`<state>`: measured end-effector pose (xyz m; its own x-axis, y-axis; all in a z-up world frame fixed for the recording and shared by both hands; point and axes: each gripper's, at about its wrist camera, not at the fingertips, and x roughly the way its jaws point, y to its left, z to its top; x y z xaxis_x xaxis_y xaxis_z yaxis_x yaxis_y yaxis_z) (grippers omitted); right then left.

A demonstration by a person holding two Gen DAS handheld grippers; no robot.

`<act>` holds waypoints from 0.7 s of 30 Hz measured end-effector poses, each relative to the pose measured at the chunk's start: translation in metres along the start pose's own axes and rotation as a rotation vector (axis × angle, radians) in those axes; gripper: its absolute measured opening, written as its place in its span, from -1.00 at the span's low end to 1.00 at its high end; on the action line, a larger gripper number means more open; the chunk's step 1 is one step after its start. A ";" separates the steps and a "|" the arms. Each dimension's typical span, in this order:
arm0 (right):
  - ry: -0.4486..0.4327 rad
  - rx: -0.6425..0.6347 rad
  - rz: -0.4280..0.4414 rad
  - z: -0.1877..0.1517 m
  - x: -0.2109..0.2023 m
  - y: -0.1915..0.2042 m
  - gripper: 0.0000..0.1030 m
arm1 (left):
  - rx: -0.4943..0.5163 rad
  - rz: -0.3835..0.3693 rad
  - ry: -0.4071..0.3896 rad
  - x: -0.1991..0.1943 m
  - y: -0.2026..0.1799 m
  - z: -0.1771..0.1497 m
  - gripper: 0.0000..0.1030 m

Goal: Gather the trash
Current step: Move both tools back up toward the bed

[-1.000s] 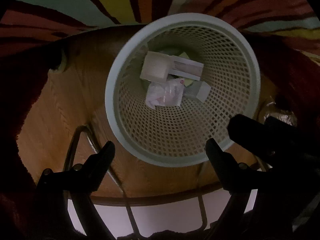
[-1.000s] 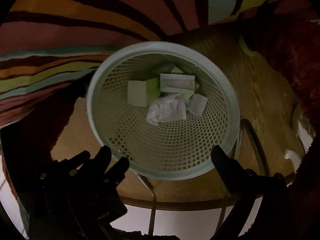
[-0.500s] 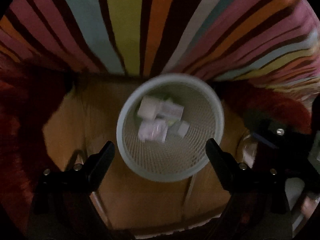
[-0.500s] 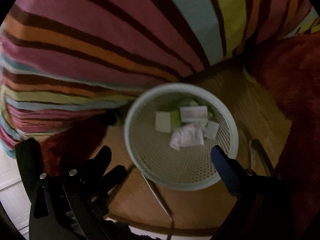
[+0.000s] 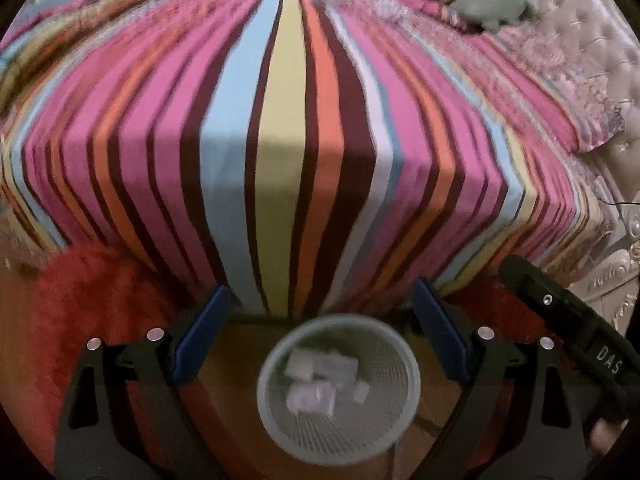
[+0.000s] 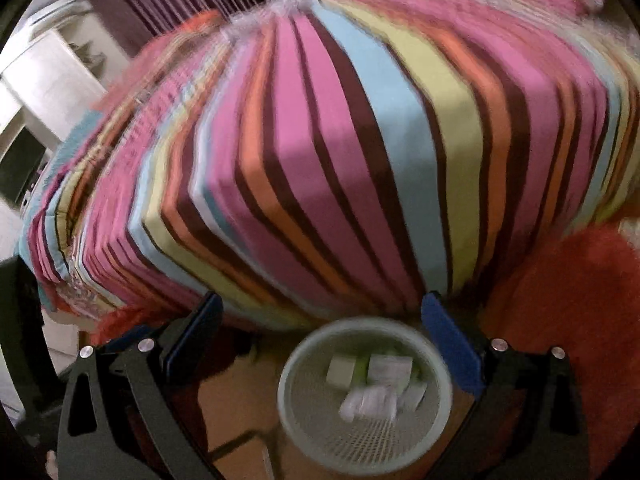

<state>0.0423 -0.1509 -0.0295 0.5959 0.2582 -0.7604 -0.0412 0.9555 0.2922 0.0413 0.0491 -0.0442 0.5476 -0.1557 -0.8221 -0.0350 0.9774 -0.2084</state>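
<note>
Bedroom, striped bed (image 5: pixel 304 128) ahead, wooden floor below: mesh bin (image 5: pixel 340 432) with trash (image 5: pixel 316 380) sits between both empty grippers, left gripper (image 5: pixel 320 332) jaws opening, right gripper (image 6: pixel 320 332) spread; best sweep the bedspread slowly for remaining litter.

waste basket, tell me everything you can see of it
The waste basket is round, pale grey-green, seemingly plastic, with a smooth solid rim and mesh walls. It stands upright on a wooden floor near the striped bed. Inside lie several white and pale-green paper scraps. Nothing grips or touches it; motion blur hides finer detail.
</note>
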 end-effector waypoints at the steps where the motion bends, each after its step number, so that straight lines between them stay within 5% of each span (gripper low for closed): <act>1: -0.037 -0.020 -0.013 0.005 -0.006 0.003 0.85 | 0.022 0.006 -0.038 -0.005 -0.002 0.003 0.87; 6: -0.093 -0.083 -0.034 0.025 -0.014 0.006 0.85 | 0.087 -0.046 -0.106 -0.016 -0.008 0.014 0.87; 21: -0.183 -0.161 -0.042 0.094 -0.008 0.009 0.85 | 0.152 0.036 -0.206 -0.013 -0.006 0.094 0.87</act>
<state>0.1124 -0.1578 0.0338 0.7347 0.2012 -0.6479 -0.1318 0.9791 0.1546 0.1124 0.0590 0.0176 0.7076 -0.1035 -0.6990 0.0600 0.9944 -0.0866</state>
